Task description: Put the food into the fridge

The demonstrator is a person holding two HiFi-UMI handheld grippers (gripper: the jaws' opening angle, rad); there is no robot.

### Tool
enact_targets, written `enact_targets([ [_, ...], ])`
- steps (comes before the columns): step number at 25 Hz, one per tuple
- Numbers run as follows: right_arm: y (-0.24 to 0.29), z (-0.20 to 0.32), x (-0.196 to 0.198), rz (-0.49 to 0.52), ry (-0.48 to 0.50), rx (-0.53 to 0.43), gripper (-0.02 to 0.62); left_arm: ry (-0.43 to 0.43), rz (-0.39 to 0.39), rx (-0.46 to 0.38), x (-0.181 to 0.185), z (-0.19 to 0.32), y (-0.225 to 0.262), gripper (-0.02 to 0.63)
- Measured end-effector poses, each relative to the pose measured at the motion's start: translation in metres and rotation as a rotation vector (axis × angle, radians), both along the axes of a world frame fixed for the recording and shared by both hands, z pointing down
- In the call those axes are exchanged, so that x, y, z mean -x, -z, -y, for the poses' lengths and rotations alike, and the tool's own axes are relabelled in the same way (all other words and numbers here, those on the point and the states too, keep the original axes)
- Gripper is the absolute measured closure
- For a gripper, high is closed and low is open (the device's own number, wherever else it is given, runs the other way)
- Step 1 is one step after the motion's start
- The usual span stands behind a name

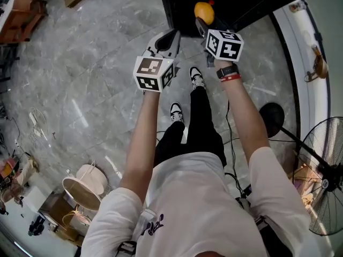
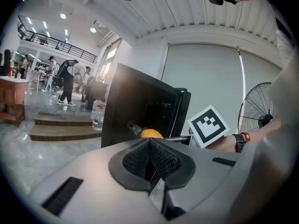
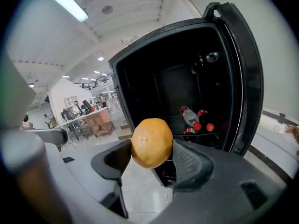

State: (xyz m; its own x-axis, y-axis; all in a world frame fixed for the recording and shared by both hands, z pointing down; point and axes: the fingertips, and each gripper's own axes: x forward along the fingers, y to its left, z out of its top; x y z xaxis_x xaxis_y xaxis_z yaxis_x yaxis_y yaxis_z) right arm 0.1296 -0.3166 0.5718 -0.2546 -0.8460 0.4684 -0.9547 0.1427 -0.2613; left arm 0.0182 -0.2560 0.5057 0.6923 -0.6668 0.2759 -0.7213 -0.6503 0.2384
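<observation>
An orange (image 3: 152, 143) is pinched between the pads of my right gripper (image 3: 152, 157), which is shut on it. The same orange (image 1: 204, 12) shows in the head view, held at the mouth of the black fridge (image 1: 236, 4). The fridge (image 3: 187, 87) stands open with its door (image 3: 247, 78) swung to the right. Red-capped bottles (image 3: 194, 120) lie on a shelf inside. My left gripper (image 2: 150, 164) is shut with nothing between its pads. It hangs left of the right gripper (image 1: 201, 25), short of the fridge (image 2: 140, 111). In the left gripper view the orange (image 2: 151, 133) peeks above the pads.
Grey marble floor (image 1: 96, 63) lies under me. A standing fan (image 1: 327, 175) is at the right, with a white ledge (image 1: 300, 36) beside the fridge. A white bucket (image 1: 83, 189) and clutter sit at lower left. People (image 2: 65, 83) stand far off in the hall.
</observation>
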Motion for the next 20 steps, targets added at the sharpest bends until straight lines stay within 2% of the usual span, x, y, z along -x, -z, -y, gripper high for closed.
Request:
enact_targets([
  [10,-0.026,0.038,0.001,-0.023,0.011,-0.003,0.305,-0.006,0.073,-0.032,0.003,0.023,-0.033,0.588],
  [20,-0.041,0.077,0.0,-0.064,0.024,-0.002,0.305,0.015,0.046,-0.006,0.005,0.05,-0.053,0.588],
])
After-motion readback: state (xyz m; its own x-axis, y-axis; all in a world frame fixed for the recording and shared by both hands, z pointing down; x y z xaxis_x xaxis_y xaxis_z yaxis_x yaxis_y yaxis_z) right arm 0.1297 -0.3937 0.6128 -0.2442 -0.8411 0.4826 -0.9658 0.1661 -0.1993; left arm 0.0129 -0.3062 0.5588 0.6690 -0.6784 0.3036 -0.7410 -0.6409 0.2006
